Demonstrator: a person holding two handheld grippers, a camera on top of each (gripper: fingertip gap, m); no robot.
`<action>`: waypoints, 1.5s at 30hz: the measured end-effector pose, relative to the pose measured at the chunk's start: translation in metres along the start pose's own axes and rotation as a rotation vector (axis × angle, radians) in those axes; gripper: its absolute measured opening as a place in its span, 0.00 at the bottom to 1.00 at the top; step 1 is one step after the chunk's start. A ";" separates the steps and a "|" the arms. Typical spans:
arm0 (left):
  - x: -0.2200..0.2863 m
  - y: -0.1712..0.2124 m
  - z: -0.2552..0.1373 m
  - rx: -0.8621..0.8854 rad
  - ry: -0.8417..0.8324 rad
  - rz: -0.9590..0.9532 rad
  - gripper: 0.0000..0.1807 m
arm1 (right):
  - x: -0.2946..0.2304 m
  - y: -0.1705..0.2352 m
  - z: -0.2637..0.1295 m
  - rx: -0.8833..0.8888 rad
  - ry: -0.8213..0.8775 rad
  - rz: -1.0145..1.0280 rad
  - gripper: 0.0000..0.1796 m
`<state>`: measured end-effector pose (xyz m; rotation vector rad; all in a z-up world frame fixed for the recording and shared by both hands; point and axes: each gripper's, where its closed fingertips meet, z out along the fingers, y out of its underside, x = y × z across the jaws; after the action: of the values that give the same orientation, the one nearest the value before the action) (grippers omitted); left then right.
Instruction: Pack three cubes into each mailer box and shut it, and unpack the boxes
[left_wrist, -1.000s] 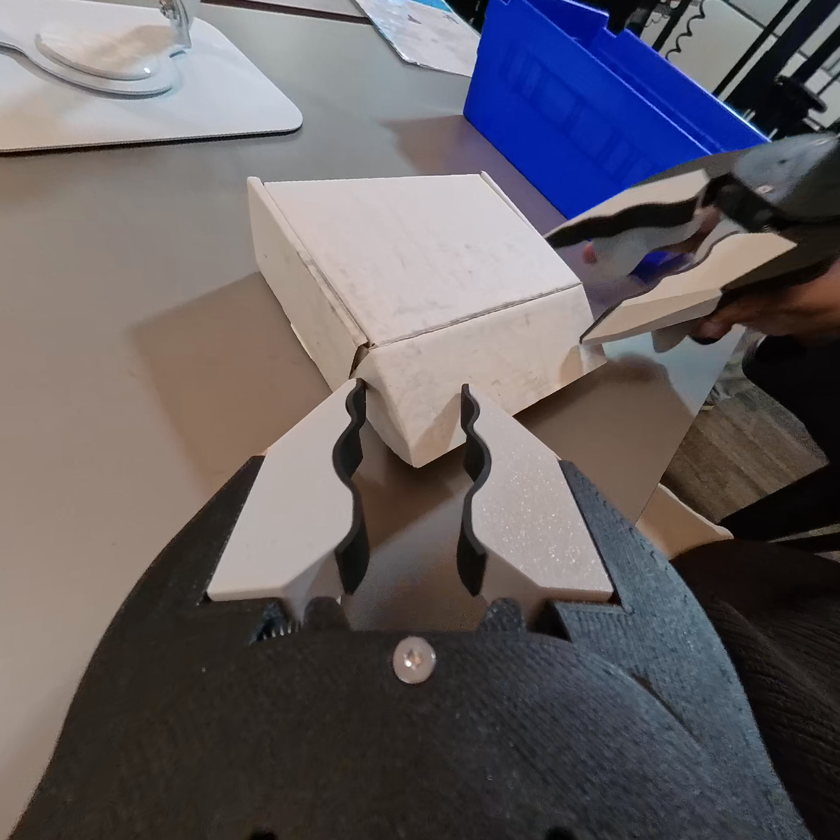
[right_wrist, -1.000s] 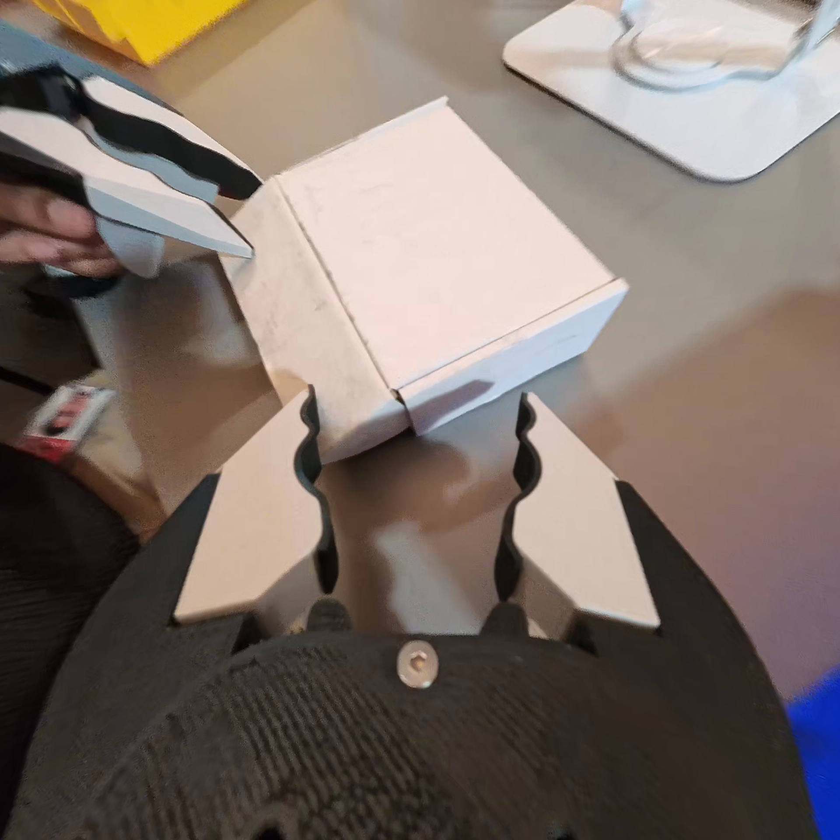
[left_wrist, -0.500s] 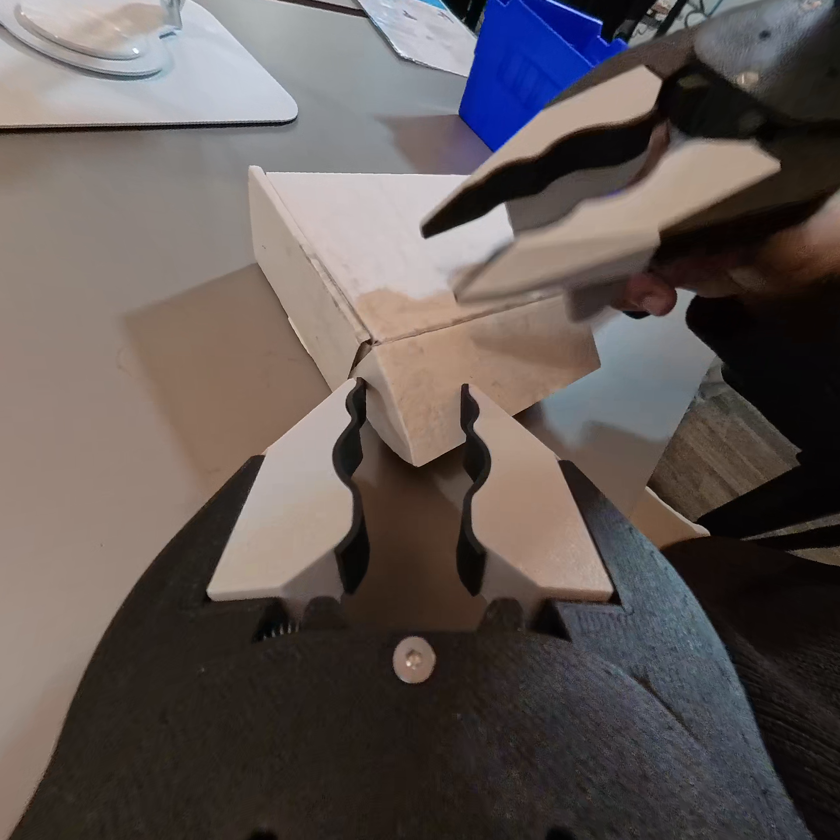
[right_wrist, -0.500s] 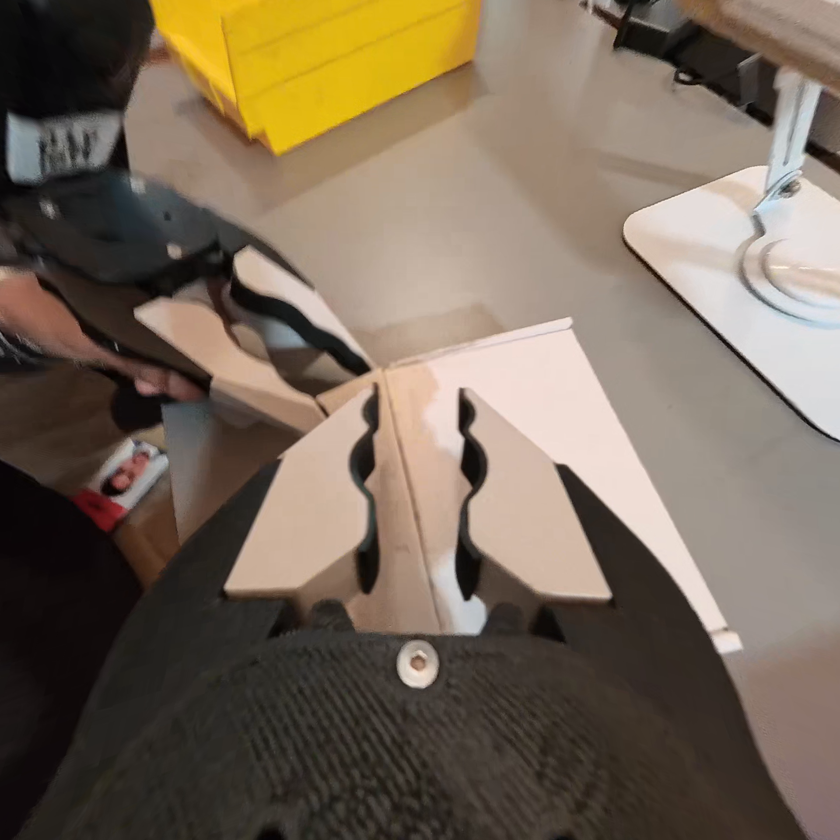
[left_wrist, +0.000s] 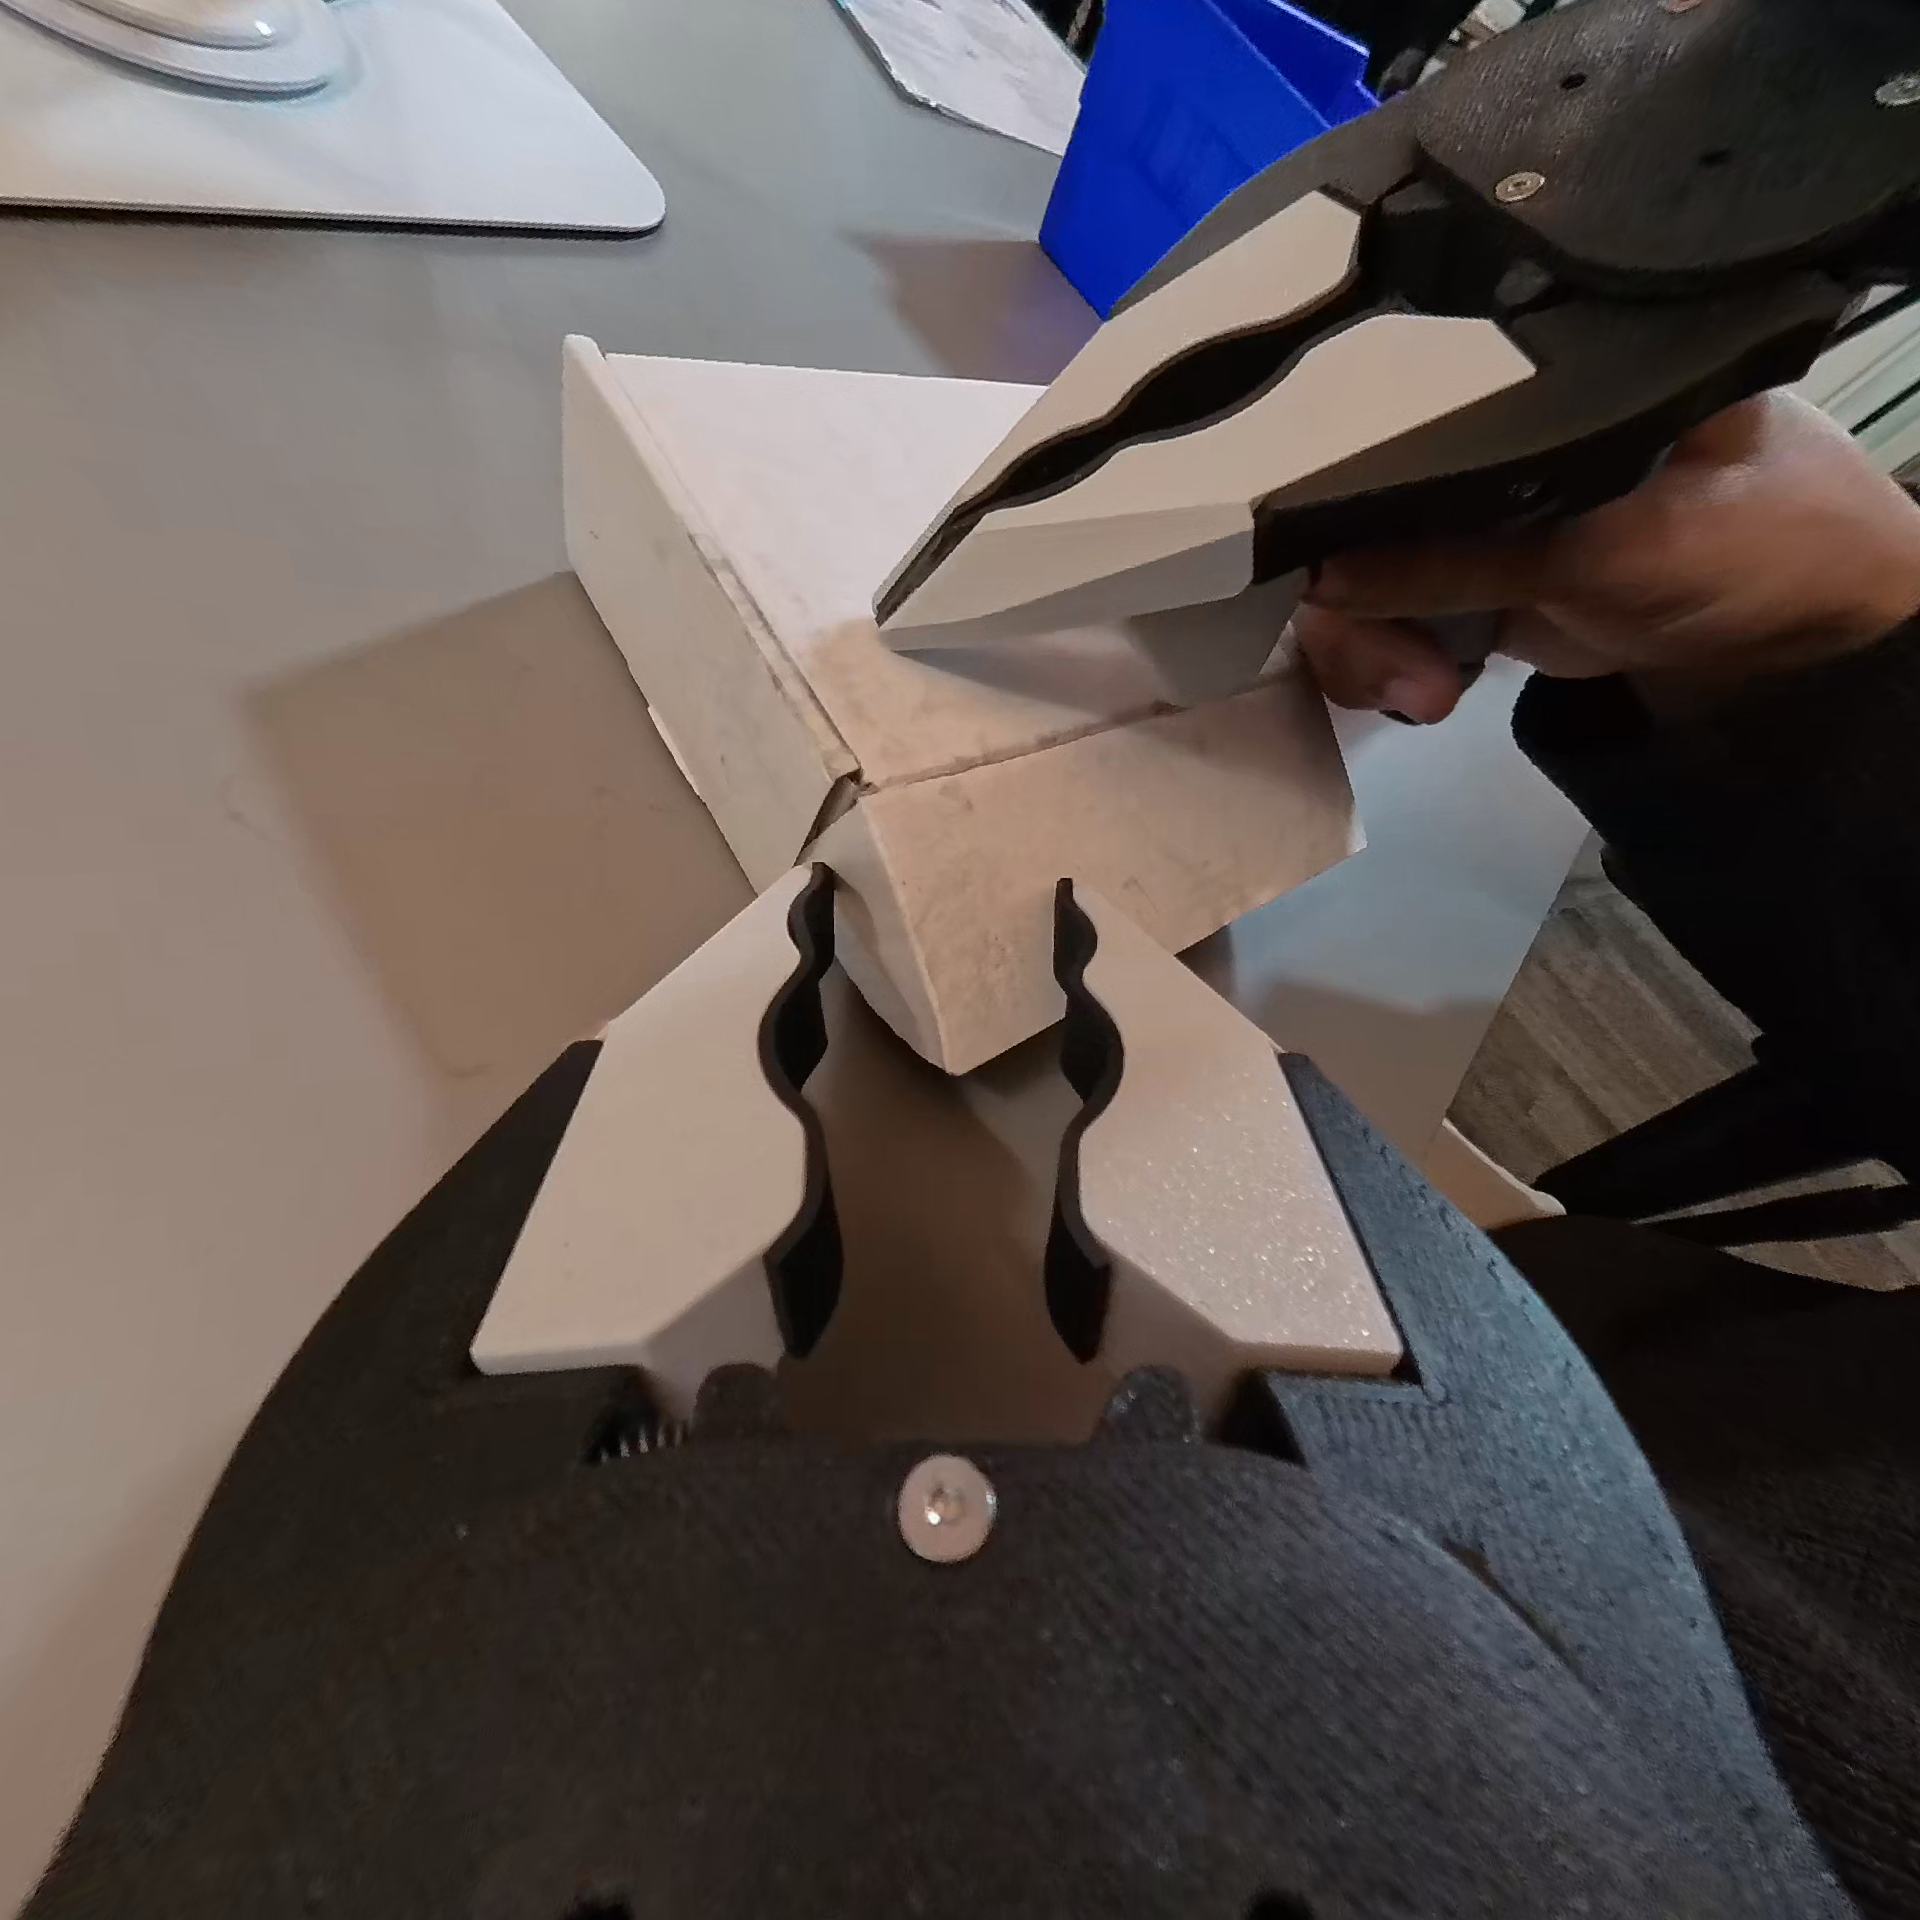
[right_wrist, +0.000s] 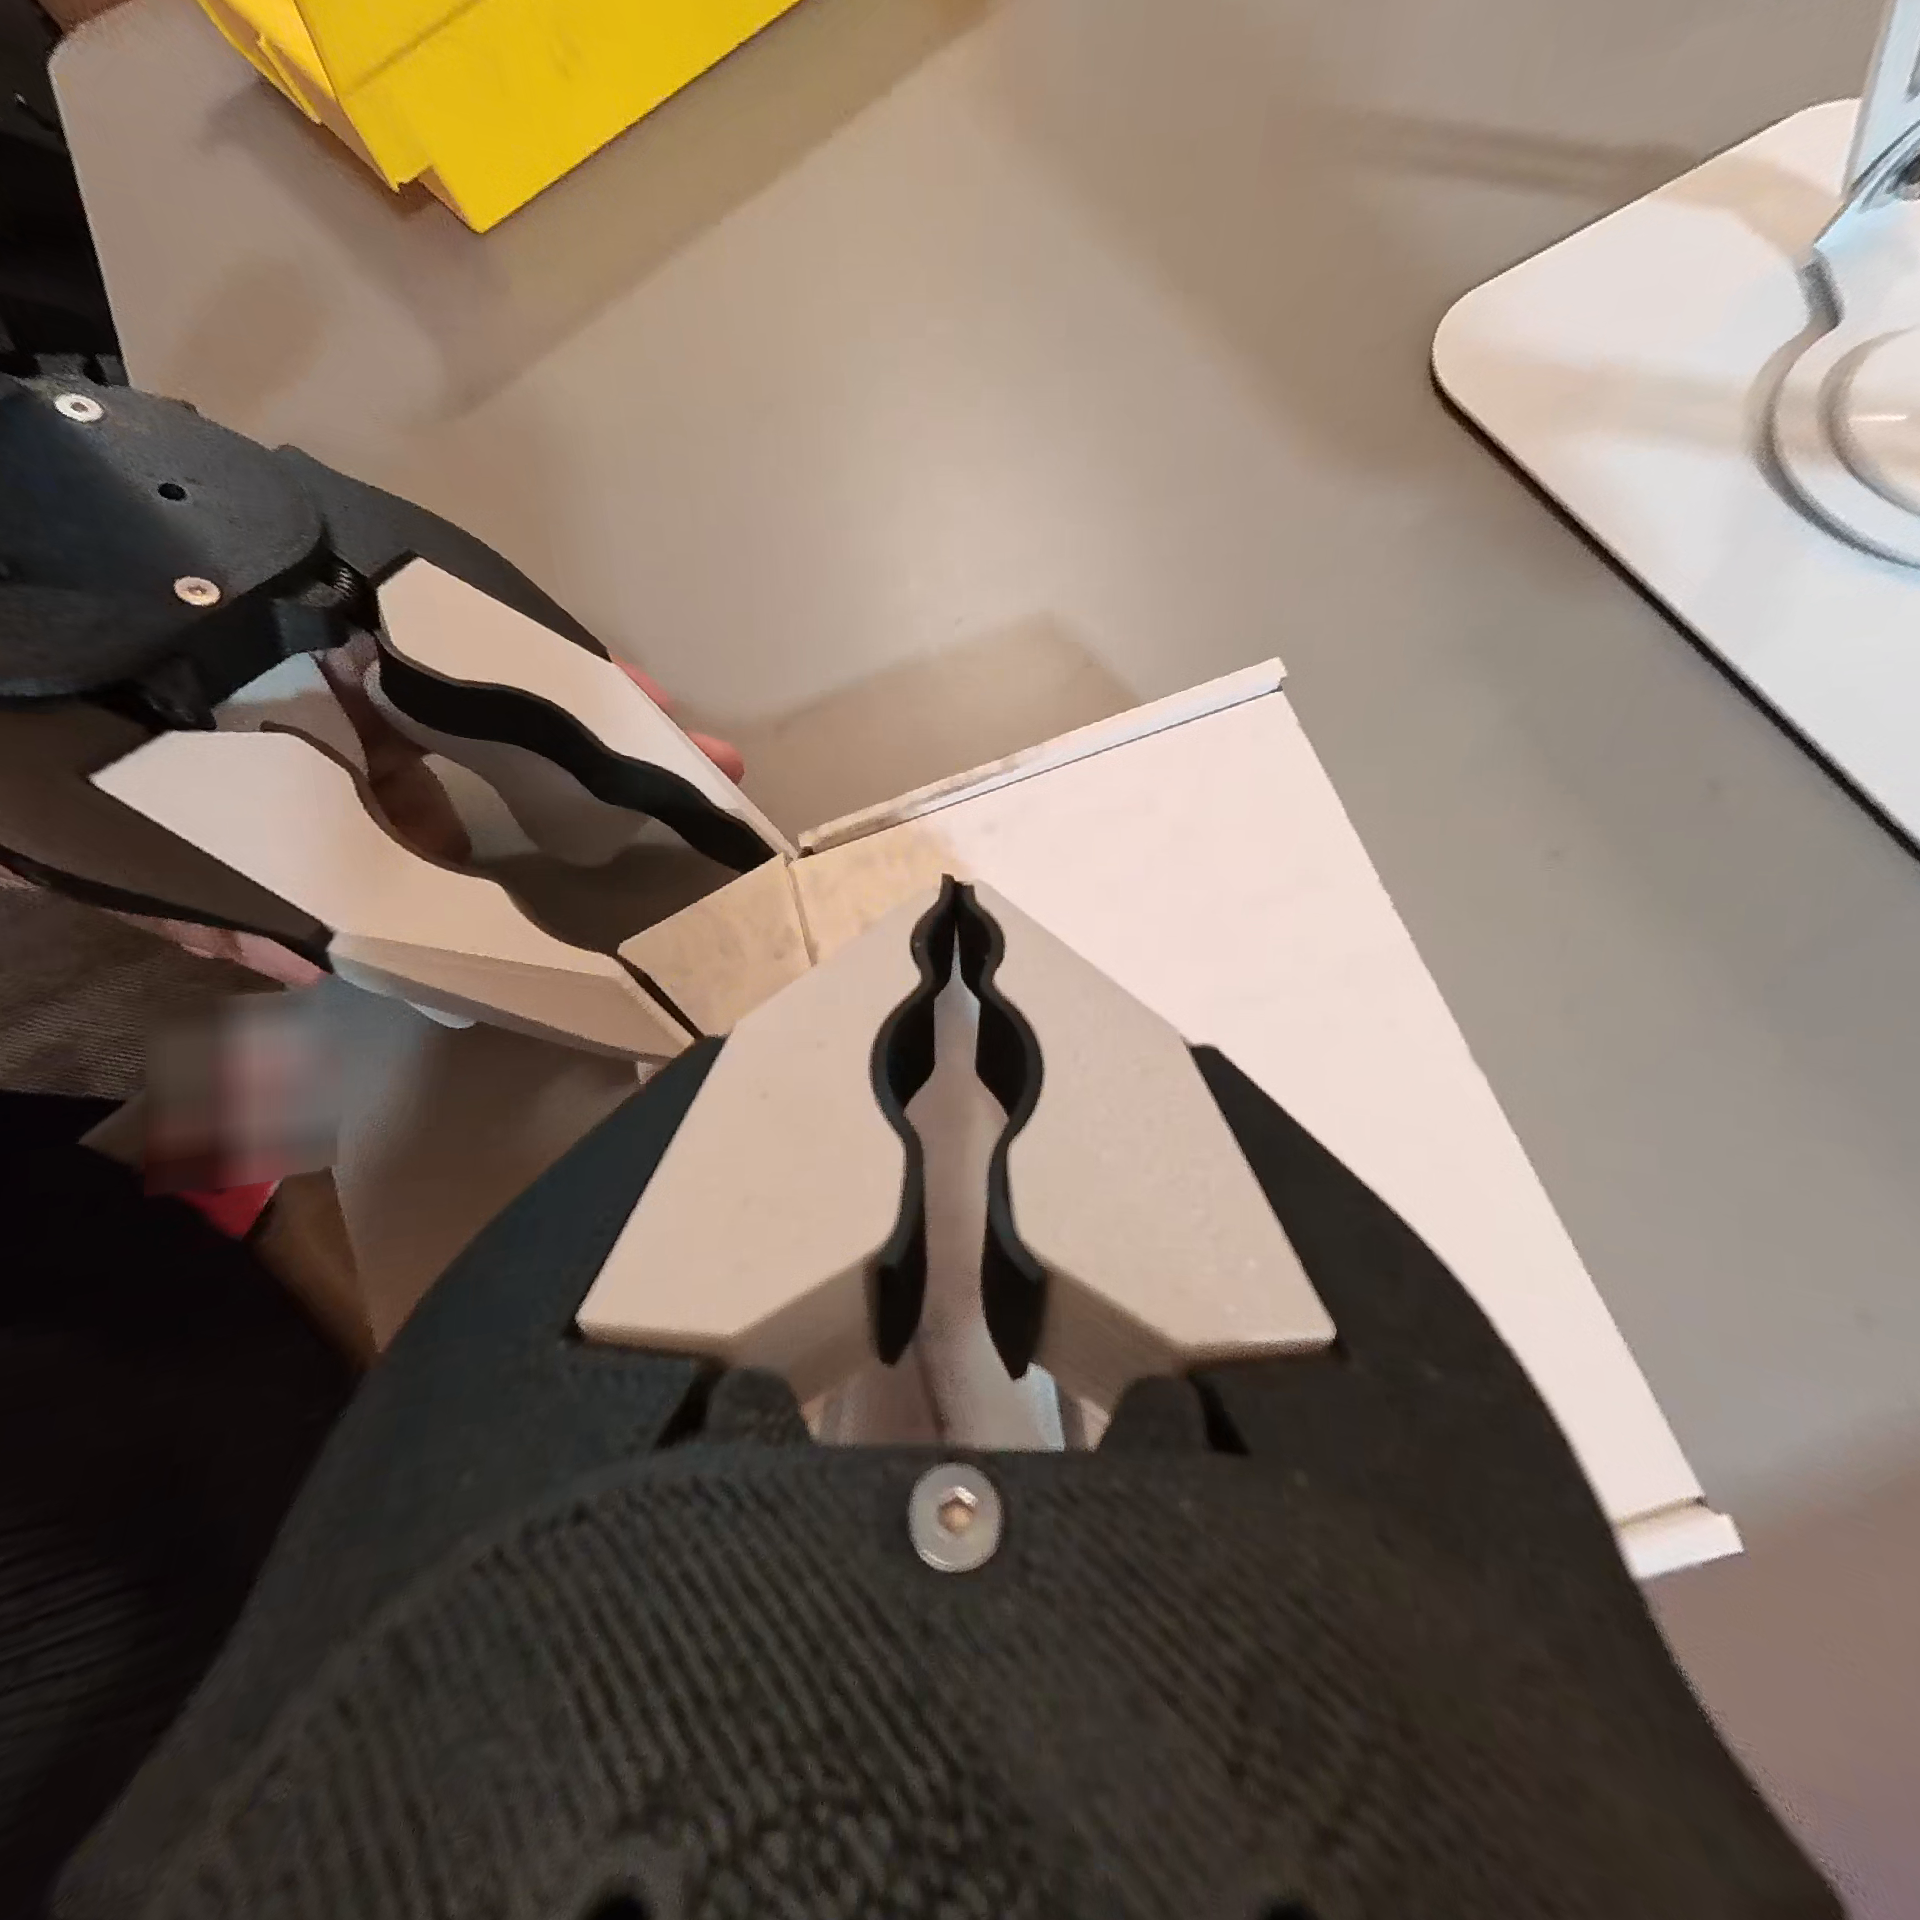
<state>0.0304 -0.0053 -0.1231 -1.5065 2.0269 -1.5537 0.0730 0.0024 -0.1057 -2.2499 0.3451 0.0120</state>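
A white mailer box (left_wrist: 831, 488) lies closed on the grey table. My left gripper (left_wrist: 940, 904) is open, with the box's near corner between its fingertips. My right gripper (left_wrist: 894, 603) is shut and empty, and its tips rest on the lid near the front edge. In the right wrist view the right gripper (right_wrist: 956, 894) is shut over the lid of the box (right_wrist: 1195, 935), and the left gripper (right_wrist: 727, 940) stands open at the box's corner on the left. No cubes are in view.
A blue bin (left_wrist: 1164, 156) stands behind the box on the right. A white monitor stand base (left_wrist: 312, 135) is at the far left and also shows in the right wrist view (right_wrist: 1714, 520). A yellow bin (right_wrist: 499, 83) is farther off. The table edge (left_wrist: 1507, 987) runs close to the box's right side.
My right gripper moved from beside the box's right end to above the lid, shut, and came down onto it. My left gripper stayed open at the corner.
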 end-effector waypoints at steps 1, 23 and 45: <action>0.000 0.000 0.000 0.000 0.004 -0.004 0.23 | 0.000 0.000 0.000 0.003 -0.008 0.012 0.00; 0.053 0.011 0.023 -0.072 0.205 0.036 0.20 | -0.004 0.002 -0.001 0.026 -0.076 0.049 0.00; -0.009 -0.038 0.012 0.111 -0.230 0.582 0.27 | 0.002 0.051 -0.033 0.132 0.491 -0.181 0.37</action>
<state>0.0650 -0.0033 -0.1014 -0.8859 1.9626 -1.1740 0.0581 -0.0544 -0.1229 -2.1241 0.3849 -0.6477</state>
